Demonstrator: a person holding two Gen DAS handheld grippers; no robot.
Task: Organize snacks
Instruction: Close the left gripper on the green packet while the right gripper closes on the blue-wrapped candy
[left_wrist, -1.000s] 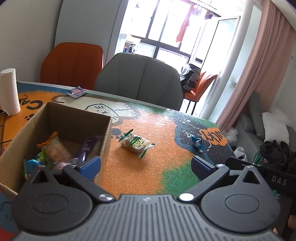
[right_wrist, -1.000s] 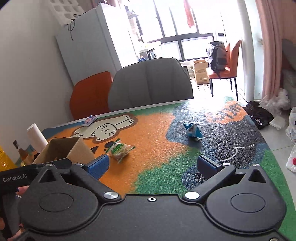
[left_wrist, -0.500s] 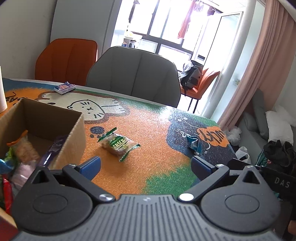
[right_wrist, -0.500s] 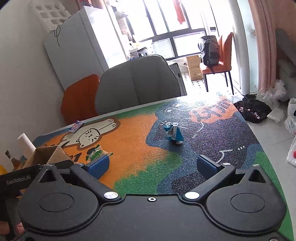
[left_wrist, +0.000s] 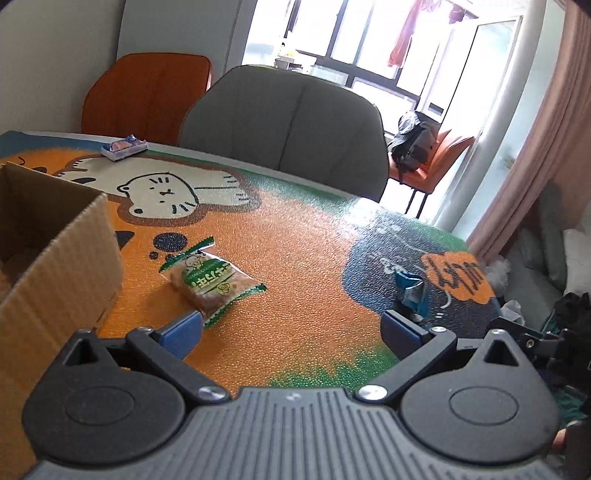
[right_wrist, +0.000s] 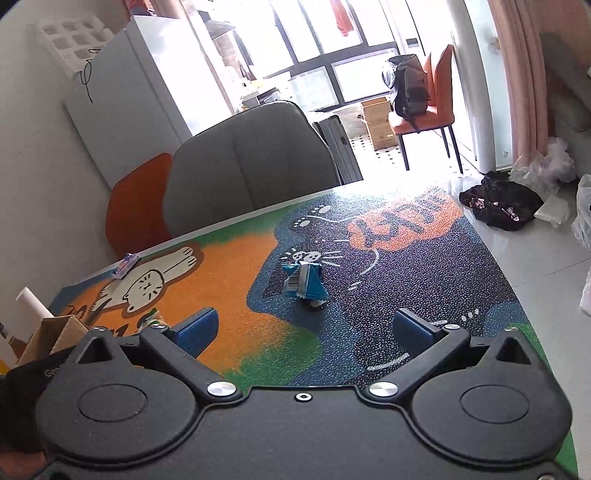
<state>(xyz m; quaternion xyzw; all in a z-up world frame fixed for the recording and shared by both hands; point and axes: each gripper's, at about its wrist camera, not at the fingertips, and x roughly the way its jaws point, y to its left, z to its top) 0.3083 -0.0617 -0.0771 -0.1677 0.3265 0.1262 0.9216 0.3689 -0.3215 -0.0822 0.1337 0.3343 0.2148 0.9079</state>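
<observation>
The left hand-held gripper hovers low over the table with its two blue pads spread wide apart and nothing between them. Just ahead of its left pad lies a green snack packet, flat on the orange part of the patterned table cover, its near crimped end almost at the pad. To the left of that packet stands an open cardboard box; its corrugated wall is near the packet but not touching it, and what lies inside the box cannot be made out from this angle. Farther right on the dark blue patch sits a small blue packet, crumpled and partly upright. At the far left edge of the table, on the white cat drawing, rests a small purple and white packet. The right hand-held gripper is also held open, pads well apart and empty, pointing at the blue packet, which stands ahead of it, roughly centred between the pads but clear of both. In the right wrist view the box shows at the lower left, with a white paper roll beside it. A grey chair and an orange chair stand behind the table.
</observation>
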